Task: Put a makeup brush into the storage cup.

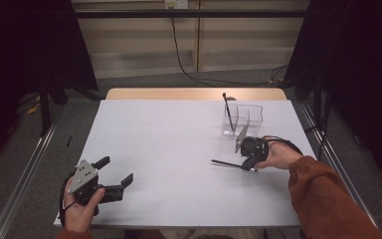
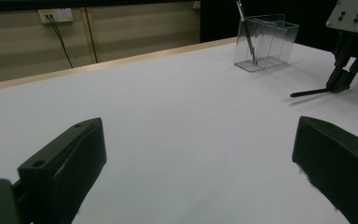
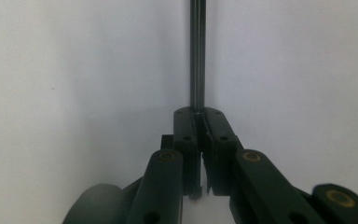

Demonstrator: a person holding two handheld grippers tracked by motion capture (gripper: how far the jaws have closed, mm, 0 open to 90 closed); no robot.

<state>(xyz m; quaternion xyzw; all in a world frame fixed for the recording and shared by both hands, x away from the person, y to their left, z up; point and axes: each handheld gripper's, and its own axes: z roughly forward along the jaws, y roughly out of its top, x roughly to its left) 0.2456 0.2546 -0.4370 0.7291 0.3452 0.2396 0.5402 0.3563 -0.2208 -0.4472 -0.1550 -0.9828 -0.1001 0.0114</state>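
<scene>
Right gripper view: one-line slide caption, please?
Right gripper shut on a black pen, which points straight ahead over the white table.

No legible text, label, brand, number or sign on anything in sight

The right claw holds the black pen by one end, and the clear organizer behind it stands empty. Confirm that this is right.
Not quite. The right claw does grip the black pen by one end, but the clear organizer is not empty: the high view shows another dark pen standing upright in its left compartment.
</scene>
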